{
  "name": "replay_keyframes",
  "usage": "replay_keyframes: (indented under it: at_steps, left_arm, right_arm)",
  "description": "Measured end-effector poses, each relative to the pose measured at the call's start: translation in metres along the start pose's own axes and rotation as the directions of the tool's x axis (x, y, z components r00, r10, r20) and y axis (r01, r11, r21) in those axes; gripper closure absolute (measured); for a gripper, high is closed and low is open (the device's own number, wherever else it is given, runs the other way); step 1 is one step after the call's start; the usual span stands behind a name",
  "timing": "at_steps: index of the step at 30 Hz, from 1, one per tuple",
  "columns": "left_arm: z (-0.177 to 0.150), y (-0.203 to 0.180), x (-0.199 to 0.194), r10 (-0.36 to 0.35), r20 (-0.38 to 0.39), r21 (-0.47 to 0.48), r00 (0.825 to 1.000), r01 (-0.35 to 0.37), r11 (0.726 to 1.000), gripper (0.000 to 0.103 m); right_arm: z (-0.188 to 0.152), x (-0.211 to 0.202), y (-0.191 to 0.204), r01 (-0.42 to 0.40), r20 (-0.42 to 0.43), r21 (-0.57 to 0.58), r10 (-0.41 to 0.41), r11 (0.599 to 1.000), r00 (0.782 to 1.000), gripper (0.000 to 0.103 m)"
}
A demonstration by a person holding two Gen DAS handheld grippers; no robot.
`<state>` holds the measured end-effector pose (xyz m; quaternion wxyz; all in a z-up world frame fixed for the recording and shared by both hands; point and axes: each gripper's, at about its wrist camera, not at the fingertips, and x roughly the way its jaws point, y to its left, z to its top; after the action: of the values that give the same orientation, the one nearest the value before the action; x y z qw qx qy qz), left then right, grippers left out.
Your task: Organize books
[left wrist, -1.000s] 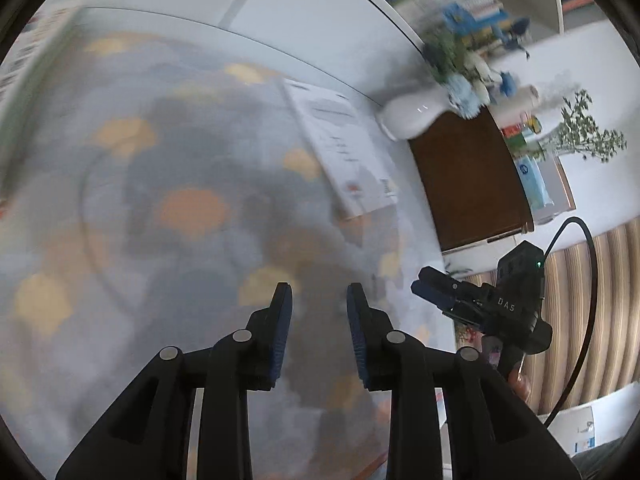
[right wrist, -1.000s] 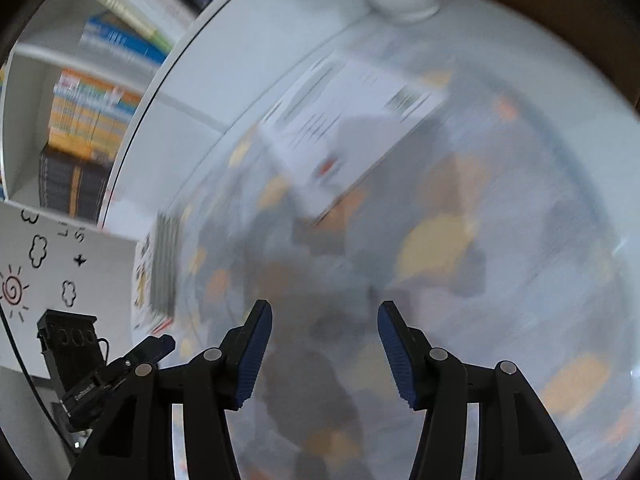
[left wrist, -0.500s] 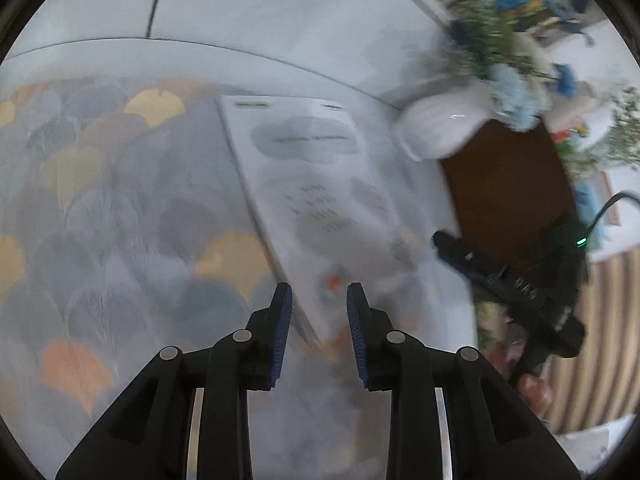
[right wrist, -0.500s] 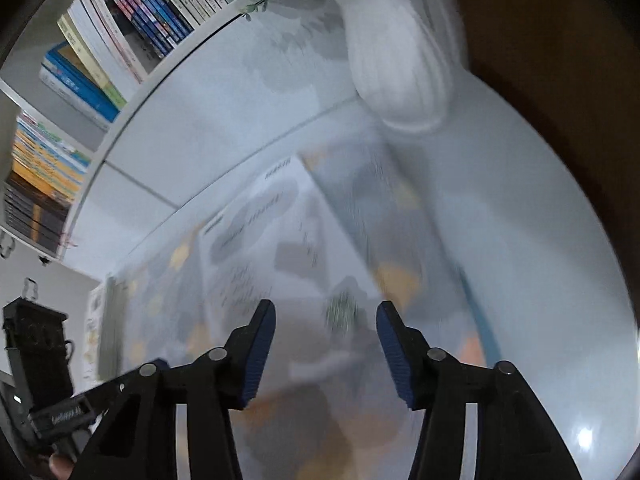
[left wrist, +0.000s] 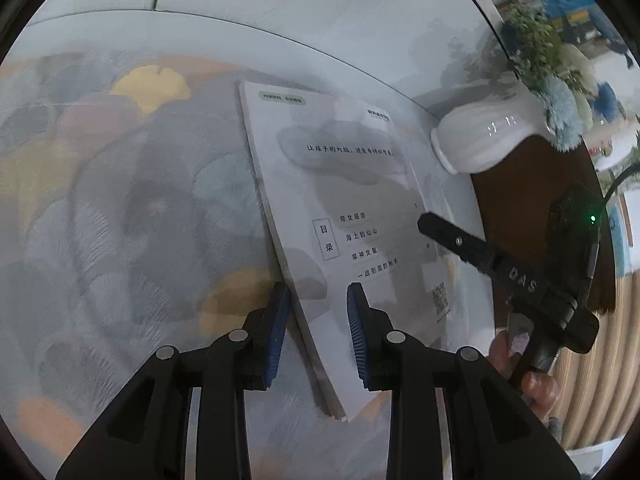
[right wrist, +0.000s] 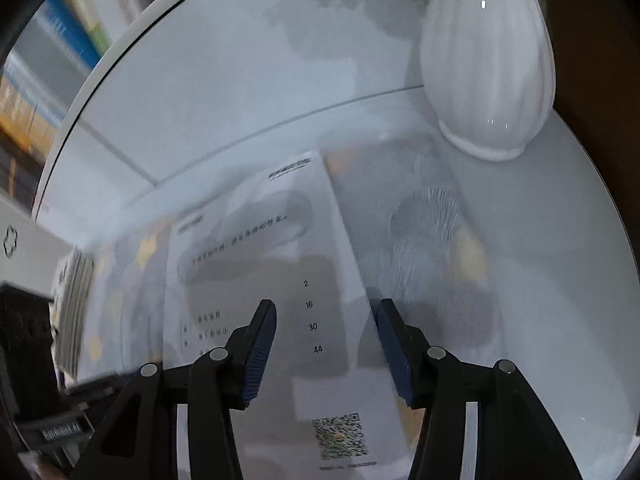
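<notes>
Left gripper [left wrist: 318, 330], jaws narrowly parted and empty, straddles the near long edge of the white book [left wrist: 352, 224] lying flat on the patterned rug [left wrist: 120, 208]. Right gripper [right wrist: 326, 350], wider apart and also empty, hovers over the opposite edge. Both point steeply downward. Step: approach; next, close on the edges.

Thin white book [left wrist: 344, 216] flat on patterned rug [left wrist: 120, 200]

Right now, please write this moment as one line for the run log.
step: reaching for book | book: flat on rug, near vase | left tool: open over book's edge | right tool: open over opposite edge
</notes>
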<state>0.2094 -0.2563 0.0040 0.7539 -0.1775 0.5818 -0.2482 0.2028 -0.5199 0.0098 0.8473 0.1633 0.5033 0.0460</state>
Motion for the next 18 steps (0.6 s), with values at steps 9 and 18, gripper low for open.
replay_keyframes:
  at_steps: [9,18]
  left_arm:
    - [-0.092,0.023,-0.052,0.081,-0.062,0.035,0.995,-0.079,0.996,0.078]
    - [-0.194,0.041,-0.097,0.068,-0.115,0.012,0.991,-0.067,0.998,0.078]
  right_arm:
    - [-0.114,-0.041,0.033,-0.107,-0.102,0.049,0.112,0.993,0.988,0.05]
    - [-0.216,-0.078,0.042,-0.187,-0.261,-0.036,0.172,0.982,0.95,0.046]
